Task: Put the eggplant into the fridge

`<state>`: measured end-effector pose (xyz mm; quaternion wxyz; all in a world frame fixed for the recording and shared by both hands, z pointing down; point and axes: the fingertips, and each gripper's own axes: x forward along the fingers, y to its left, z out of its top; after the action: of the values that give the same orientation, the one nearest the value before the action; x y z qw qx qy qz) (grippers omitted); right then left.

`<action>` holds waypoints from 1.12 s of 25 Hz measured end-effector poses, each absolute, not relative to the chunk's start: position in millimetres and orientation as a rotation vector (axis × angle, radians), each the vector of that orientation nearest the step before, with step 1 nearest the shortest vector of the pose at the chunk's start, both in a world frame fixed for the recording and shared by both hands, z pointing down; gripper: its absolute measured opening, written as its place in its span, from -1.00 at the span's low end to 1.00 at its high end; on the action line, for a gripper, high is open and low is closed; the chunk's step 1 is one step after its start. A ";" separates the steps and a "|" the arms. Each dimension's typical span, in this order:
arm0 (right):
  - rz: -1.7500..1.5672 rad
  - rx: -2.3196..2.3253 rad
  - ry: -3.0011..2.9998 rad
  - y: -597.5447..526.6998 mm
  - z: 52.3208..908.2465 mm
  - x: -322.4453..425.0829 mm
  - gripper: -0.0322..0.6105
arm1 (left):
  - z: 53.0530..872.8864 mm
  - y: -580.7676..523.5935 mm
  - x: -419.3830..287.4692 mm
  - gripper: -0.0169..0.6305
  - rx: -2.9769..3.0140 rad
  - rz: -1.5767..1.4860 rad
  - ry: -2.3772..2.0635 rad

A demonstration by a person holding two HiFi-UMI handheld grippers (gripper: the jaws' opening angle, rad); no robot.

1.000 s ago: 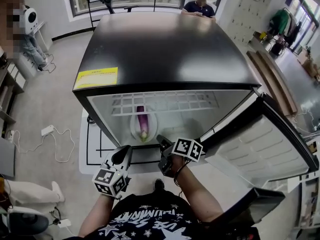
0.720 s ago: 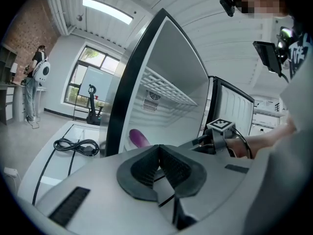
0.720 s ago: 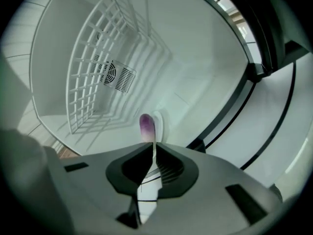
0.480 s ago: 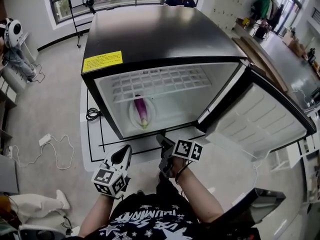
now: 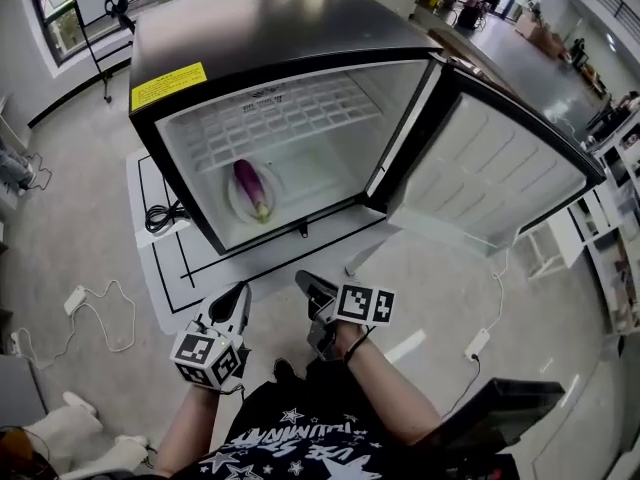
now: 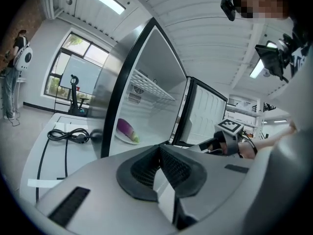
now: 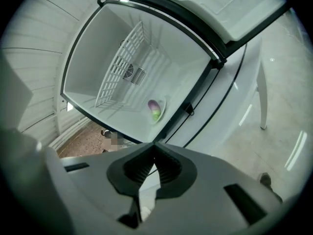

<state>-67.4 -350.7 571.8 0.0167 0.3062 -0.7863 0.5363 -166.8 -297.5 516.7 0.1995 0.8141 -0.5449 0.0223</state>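
Fridge [image 5: 280,28] now sits farther ahead than a second ago. Eggplant [image 5: 249,187] lies on a plate [image 5: 231,204] inside, long axis pointing out toward left gripper [image 5: 238,298] and right gripper [image 5: 305,281], both pressed together, empty. Open door [image 5: 490,168] hangs nearer the right one.

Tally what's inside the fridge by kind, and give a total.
Eggplant: 1
Plate: 1
Wire shelf: 1
Total: 3

Open fridge [image 5: 280,28] on marked floor [image 5: 80,198] — white plate [image 5: 272,190] on fridge bottom, eggplant [image 5: 250,185] on plate.
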 end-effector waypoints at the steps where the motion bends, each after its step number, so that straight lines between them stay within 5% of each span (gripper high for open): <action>1: 1.674 0.955 -2.434 -345.3 574.4 -65.5 -0.88 | 518.0 -294.1 -165.7 -0.92 2.274 0.061 -1.514; 28: 1.422 0.763 -2.603 -222.6 558.1 19.7 -0.88 | 524.3 -187.4 -71.4 -0.92 2.214 0.079 -1.592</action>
<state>19.7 -222.6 558.1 0.0394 0.2490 -0.8493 0.4639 -71.4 -187.4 524.3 0.2053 0.7943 -0.5711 0.0283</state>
